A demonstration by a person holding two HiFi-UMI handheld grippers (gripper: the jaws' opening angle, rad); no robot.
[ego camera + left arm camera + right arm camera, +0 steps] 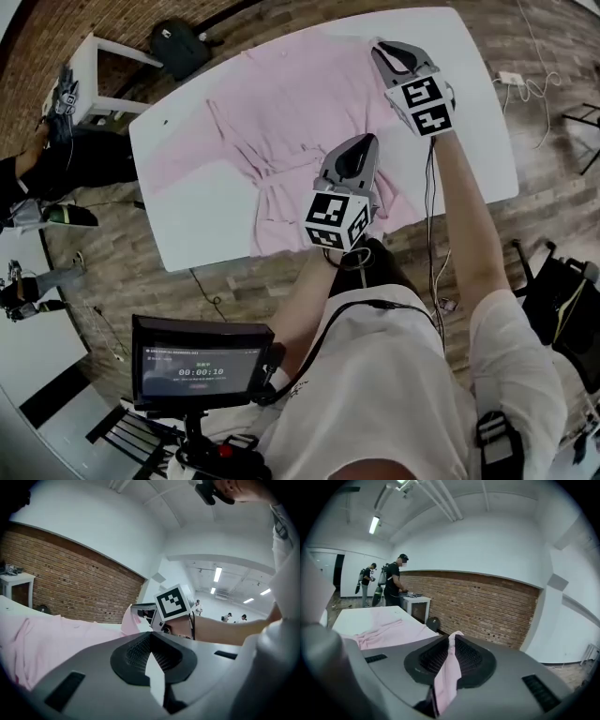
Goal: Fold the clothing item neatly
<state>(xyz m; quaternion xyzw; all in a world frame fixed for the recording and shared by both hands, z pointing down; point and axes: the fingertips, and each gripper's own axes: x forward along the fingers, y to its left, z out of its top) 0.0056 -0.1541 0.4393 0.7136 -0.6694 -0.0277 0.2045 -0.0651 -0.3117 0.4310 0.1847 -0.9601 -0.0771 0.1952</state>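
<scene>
1. On the white table (pixel 473 66), the pink garment (pixel 281 103) lay spread open. One part reached toward the left end of the table, and some creases were gathered near the front edge.
2. The left gripper (pixel 364 145) had its jaws pressed together on a thin, pale fold of the garment. In the left gripper view the strip stood upright between the ribbed pads (pixel 136 651).
3. The right gripper (pixel 384 49) pinched a thicker pink fold, and only the cloth kept its jaws apart. In the head view it was at the far right part of the garment, well apart from the left gripper, which was over the near right part.
4. I judged that the step in hand was the first fold: the right side of the garment, held at two places, was to be carried over toward the middle.
5. To do this step well, both grippers should travel together at the same height, so that the edge between them stays straight and lightly stretched.
6. The lifted side should be laid down parallel to the opposite side, low over the cloth, before either grip is let go.
7. The thin pinch on the left could slip if it is pulled hard, so the pull should be gentle.
</scene>
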